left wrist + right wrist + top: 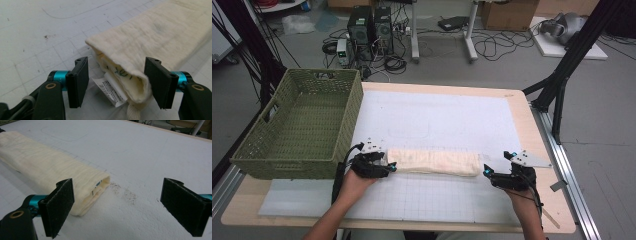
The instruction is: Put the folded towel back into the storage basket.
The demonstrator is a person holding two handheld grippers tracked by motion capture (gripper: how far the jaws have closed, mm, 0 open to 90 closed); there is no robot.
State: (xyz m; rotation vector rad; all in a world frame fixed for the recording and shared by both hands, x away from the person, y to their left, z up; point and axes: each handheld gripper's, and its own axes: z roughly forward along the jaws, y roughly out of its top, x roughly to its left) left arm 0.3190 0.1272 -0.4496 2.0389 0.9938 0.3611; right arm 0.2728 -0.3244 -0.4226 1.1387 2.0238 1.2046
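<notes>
Forearms enter from the bottom of the high view, each hand carrying a gripper. Left gripper [388, 167] sits at the left end of a folded cream towel [434, 161]; right gripper [486, 172] sits just off its right end, near but apart. Towel lies on the white gridded mat [437, 200] of the surface, long axis running left to right, straight between the two grippers. Green woven basket [297, 125] stands at the far left, beside the left hand, empty as far as can be seen.

Left gripper view: jaws released, spread wide, with the towel's folded end [130, 62] lying between them. A white care label [110, 88] and a bit of cord poke out of the fold. Neither pad presses the cloth yet, though the right-hand pad stands very close to it.

Right gripper view: jaws released, wide apart. Towel end [95, 187] lies ahead and toward the left-hand jaw, not centred in the gap; bare mat with dark specks [125, 192] sits in the middle.

Judgement: left gripper is the nearer and already straddles its end; right one would need to shift toward the towel before closing.
</notes>
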